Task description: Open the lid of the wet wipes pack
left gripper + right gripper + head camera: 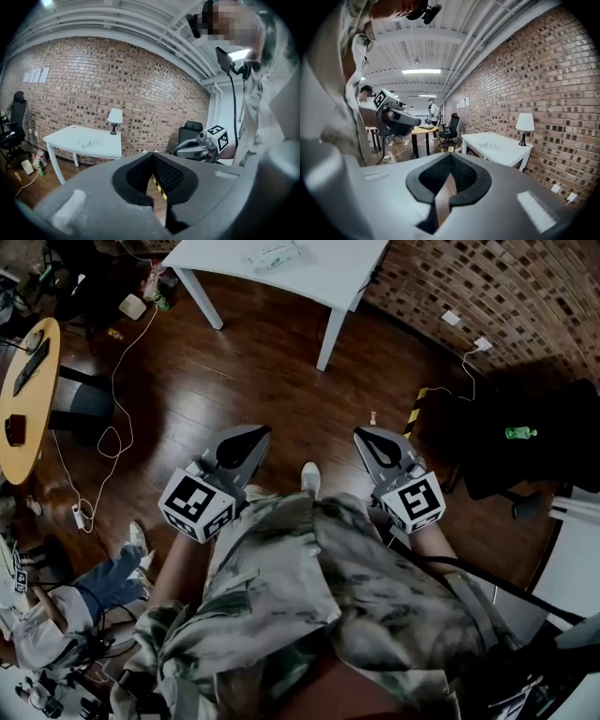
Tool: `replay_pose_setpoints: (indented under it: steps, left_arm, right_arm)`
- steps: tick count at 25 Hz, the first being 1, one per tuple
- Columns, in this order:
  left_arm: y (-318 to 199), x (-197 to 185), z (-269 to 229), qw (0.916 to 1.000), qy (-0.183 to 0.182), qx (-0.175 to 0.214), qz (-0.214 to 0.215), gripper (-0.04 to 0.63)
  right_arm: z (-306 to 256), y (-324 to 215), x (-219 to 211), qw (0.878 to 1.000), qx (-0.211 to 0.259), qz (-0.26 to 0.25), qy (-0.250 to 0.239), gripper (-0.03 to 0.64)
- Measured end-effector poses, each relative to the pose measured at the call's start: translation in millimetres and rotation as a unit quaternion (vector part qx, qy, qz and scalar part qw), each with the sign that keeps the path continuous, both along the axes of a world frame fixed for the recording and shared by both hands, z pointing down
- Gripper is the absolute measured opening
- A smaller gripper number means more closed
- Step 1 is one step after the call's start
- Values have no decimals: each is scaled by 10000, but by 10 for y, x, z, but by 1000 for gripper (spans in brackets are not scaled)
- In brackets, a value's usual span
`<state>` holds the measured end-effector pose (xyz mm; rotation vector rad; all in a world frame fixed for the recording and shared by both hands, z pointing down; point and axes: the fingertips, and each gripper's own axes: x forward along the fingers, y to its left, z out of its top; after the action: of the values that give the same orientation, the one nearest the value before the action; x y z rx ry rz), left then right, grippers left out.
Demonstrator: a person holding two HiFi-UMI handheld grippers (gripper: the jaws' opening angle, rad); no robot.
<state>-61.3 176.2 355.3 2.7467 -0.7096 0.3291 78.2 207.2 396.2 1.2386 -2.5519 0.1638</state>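
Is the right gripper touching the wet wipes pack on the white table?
Apart. In the head view, wide wooden floor lies between the right gripper and the wet wipes pack.

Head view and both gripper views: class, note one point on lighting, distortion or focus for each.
Head view: dim overall, the white table brightest. Left gripper view: the wide-angle lens bows the brick wall; the close left gripper looks soft. Right gripper view: the ceiling light glares, edges fall to black, and the right gripper fills the foreground, blurred.

The grey left gripper [255,434] and right gripper [364,435] each bear a cube [197,505] of black-and-white square markers; the person wears a camouflage shirt [309,596].
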Motion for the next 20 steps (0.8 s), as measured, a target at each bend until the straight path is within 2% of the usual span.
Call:
replay_pose_setpoints:
  steps: [4, 10, 12, 20]
  left_arm:
    - [-269, 201, 8, 10000, -22, -28, -29, 2]
    - [-865, 154, 149, 9999, -34, -93, -138, 2]
    - [-1146, 100, 215, 9998, 16, -117, -160, 2]
    - [-2464, -123, 268, 9995, 273, -95, 108, 2]
  right_arm:
    - [28, -343, 110, 9999, -10, -106, -9, 8]
    - [116, -943, 55, 9996, -124, -260, -9, 8]
    - [141, -1198, 19, 9995, -229, -228, 73, 8]
    - [207, -2489, -147, 9987, -133, -68, 494, 8]
